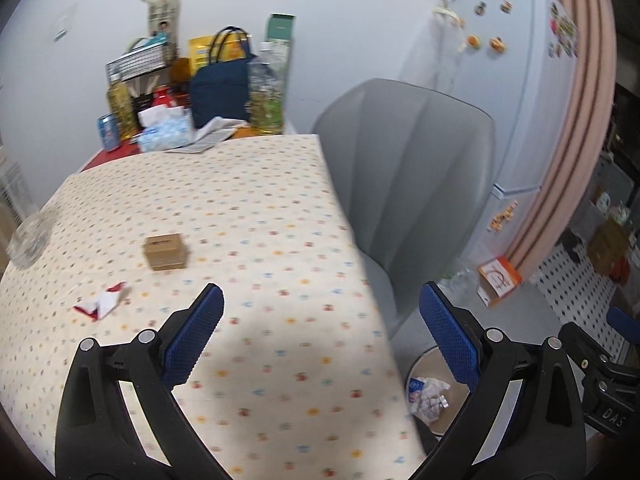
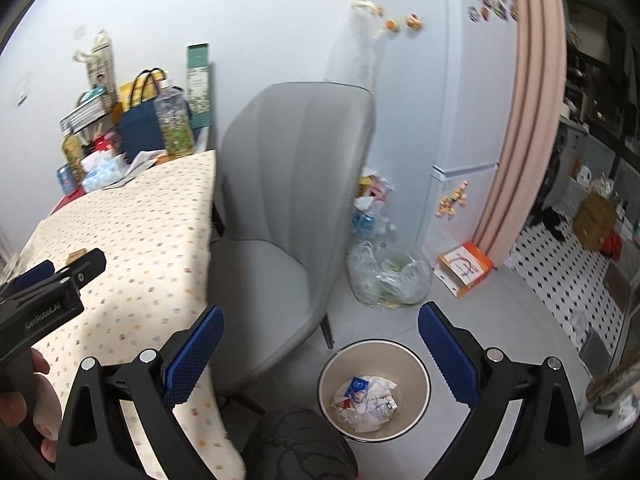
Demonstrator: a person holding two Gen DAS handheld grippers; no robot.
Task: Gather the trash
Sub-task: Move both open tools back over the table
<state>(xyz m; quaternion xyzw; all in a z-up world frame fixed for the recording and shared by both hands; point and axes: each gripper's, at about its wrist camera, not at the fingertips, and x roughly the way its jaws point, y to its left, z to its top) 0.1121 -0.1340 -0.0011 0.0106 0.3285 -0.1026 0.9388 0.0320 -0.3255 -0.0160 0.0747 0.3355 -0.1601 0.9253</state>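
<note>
A small brown cardboard box point(image 1: 166, 251) and a crumpled red-and-white wrapper point(image 1: 100, 302) lie on the dotted tablecloth point(image 1: 260, 216). My left gripper point(image 1: 320, 312) is open and empty, above the table's near right edge. A round beige bin point(image 2: 374, 390) holding crumpled paper stands on the floor beside the grey chair point(image 2: 280, 216); it also shows in the left wrist view point(image 1: 430, 396). My right gripper point(image 2: 320, 328) is open and empty, above the floor over the bin. The left gripper shows at the left of the right wrist view point(image 2: 52, 280).
Bottles, a navy bag point(image 1: 220, 88), tissues and boxes crowd the table's far end. A glass point(image 1: 28, 240) stands at the table's left edge. A clear plastic bag point(image 2: 388, 276), an orange box point(image 2: 464, 268) and a white fridge point(image 2: 460, 100) stand beyond the chair.
</note>
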